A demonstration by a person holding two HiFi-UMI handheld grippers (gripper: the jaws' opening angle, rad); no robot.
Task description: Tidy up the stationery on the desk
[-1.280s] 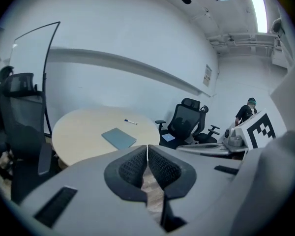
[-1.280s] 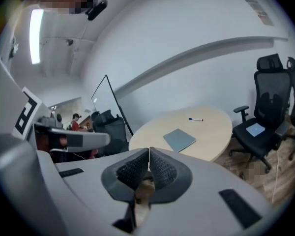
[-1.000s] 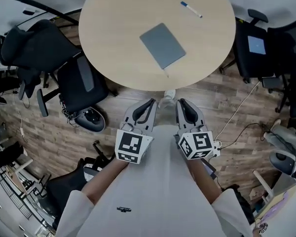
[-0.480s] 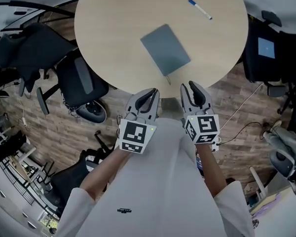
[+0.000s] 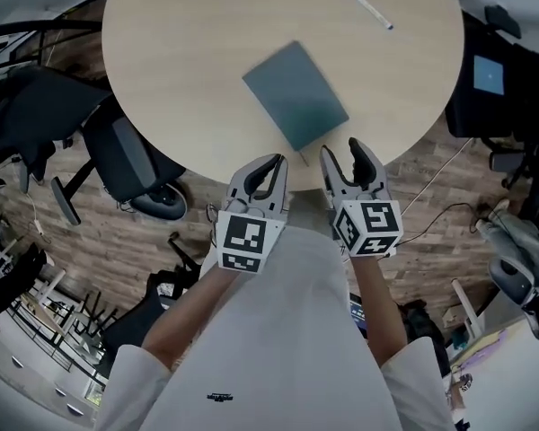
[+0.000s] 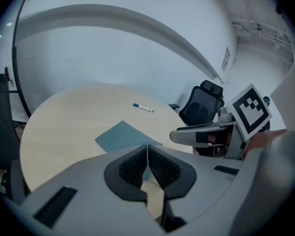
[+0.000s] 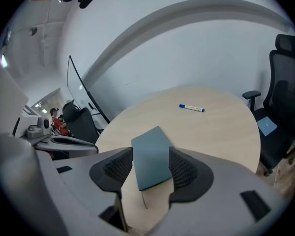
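Note:
A grey-blue notebook (image 5: pixel 295 95) lies on the round wooden table (image 5: pixel 189 52), close to its near edge. A white pen with a blue cap (image 5: pixel 367 7) lies farther back to the right. My left gripper (image 5: pixel 271 162) hovers at the table's near edge, shut with nothing in it. My right gripper (image 5: pixel 343 151) is beside it, open, just short of the notebook's near corner. In the right gripper view the notebook (image 7: pixel 150 159) shows between the spread jaws, with the pen (image 7: pixel 191 107) beyond. The left gripper view shows the notebook (image 6: pixel 123 136) and the pen (image 6: pixel 143 107) past the closed pads (image 6: pixel 160 168).
Black office chairs stand left (image 5: pixel 126 151) and right (image 5: pixel 490 79) of the table. Cables (image 5: pixel 436 196) trail over the wooden floor at the right. A thin ribbon (image 7: pixel 143 200) sticks out of the notebook's near edge.
Both grippers have moved forward, from over the floor up to the table's near edge, closer to the notebook. Notebook and pen stay where they were on the table.

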